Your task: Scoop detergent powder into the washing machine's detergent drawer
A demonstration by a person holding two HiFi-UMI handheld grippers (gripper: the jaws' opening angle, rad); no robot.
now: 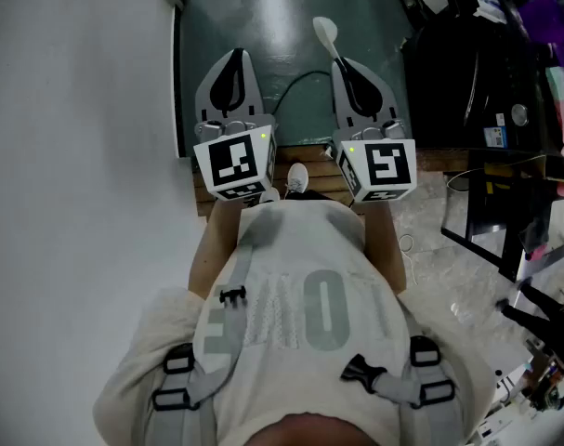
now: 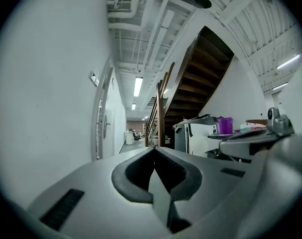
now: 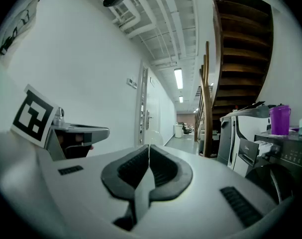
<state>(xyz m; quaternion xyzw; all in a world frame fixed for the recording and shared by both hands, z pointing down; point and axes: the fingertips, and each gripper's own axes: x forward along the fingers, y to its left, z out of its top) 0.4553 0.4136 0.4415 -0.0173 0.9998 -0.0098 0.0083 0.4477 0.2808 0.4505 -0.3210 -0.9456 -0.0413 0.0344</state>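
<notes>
Task status: scooping not yet begun. The jaws of my right gripper point(image 1: 341, 62) are clenched on the white scoop point(image 1: 324, 32), which I hold in the air above the floor point(image 1: 263, 17). The jaws of my left gripper point(image 1: 235, 54) are closed on nothing. No powder or detergent drawer is in view, so every step remains.

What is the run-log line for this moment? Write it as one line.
stage: no scooping yet | left tool: shut, empty | right tool: shut on spoon | both held out in front of person

Left gripper point(image 1: 234, 59), right gripper point(image 1: 345, 65) side by side, pointing forward; left jaws together, right clamps scoop point(image 1: 325, 32).
</notes>
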